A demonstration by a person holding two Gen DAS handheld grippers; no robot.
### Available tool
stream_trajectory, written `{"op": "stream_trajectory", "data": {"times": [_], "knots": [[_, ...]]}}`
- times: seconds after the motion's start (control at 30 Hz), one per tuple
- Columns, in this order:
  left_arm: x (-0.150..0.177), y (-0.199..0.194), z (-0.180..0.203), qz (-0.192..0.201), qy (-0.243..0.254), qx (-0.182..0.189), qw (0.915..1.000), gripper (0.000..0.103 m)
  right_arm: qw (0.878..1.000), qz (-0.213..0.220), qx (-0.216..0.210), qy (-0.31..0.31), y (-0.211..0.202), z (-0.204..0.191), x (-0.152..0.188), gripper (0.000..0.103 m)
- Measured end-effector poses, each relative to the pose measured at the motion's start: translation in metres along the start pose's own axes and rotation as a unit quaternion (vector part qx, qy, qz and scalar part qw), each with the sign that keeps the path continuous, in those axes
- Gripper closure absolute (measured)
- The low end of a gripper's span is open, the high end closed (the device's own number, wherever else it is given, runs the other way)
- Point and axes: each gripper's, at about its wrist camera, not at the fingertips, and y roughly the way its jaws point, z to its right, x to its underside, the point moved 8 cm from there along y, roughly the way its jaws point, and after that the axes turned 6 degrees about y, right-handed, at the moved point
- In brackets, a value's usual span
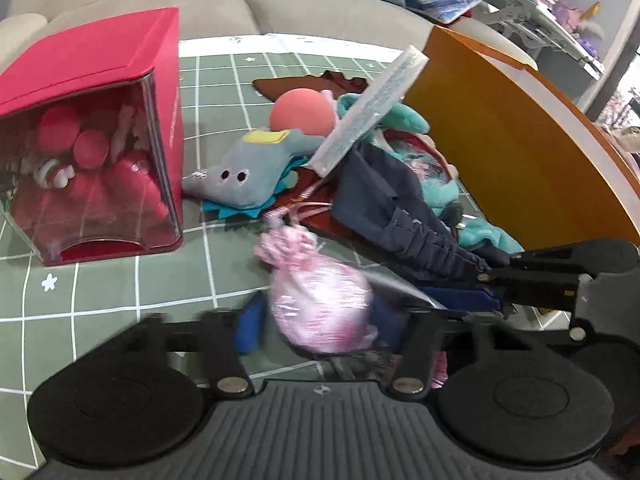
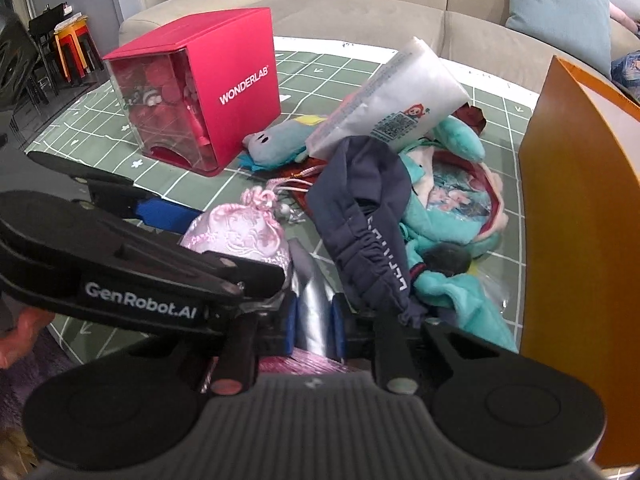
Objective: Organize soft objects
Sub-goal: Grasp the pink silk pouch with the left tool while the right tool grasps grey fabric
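Left wrist view: left gripper (image 1: 320, 320) low over the green grid cloth (image 1: 120, 292). A pink pouch (image 1: 320, 300) sits between its blue pads (image 1: 248, 326), blurred; the pads flank it, but whether they press on it cannot be told. A silver wrapper (image 1: 400, 290) runs from the pouch rightward to the right gripper (image 1: 486, 298), whose pads are pinched on it. Behind: navy cloth (image 1: 400, 208), grey plush (image 1: 248, 172), a pink ball (image 1: 302, 116), teal plush (image 1: 404, 118), a white packet (image 1: 368, 112) leaning on the pile. Red box (image 1: 120, 80) at left, clear front, red items inside. Orange bin (image 1: 520, 140) at right.

Right wrist view: right gripper (image 2: 314, 322) with jaws nearly together, clamped on the silver wrapper (image 2: 316, 300). Left gripper (image 2: 224, 248) crosses from the left, one blue pad (image 2: 160, 210) against the pouch (image 2: 236, 232), the other side hidden. Navy cloth (image 2: 360, 216) just right of the pouch, over the teal plush (image 2: 448, 232). White packet (image 2: 400, 96) on top of the pile. Red box (image 2: 224, 92) behind, orange bin (image 2: 576, 200) at the right edge.
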Motion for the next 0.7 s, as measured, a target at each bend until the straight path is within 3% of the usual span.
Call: {"op": "stream_trajectory", "data": {"times": [0.17,0.37,0.7], "knots": [[0.003,-0.010,-0.002,0.004,-0.003,-0.004,1.0000,0.050,1.000,0.001,0.011,0.003,0.001,0.006,-0.001,0.103],[0.005,-0.026,-0.013,0.008,-0.019,-0.022,0.9995,0.050,1.000,0.004,0.009,0.001,-0.001,0.004,0.000,0.103],[0.009,-0.063,-0.015,0.022,-0.002,-0.060,0.9980,0.050,0.999,0.039,0.023,-0.006,-0.025,-0.002,-0.007,0.103]]}}
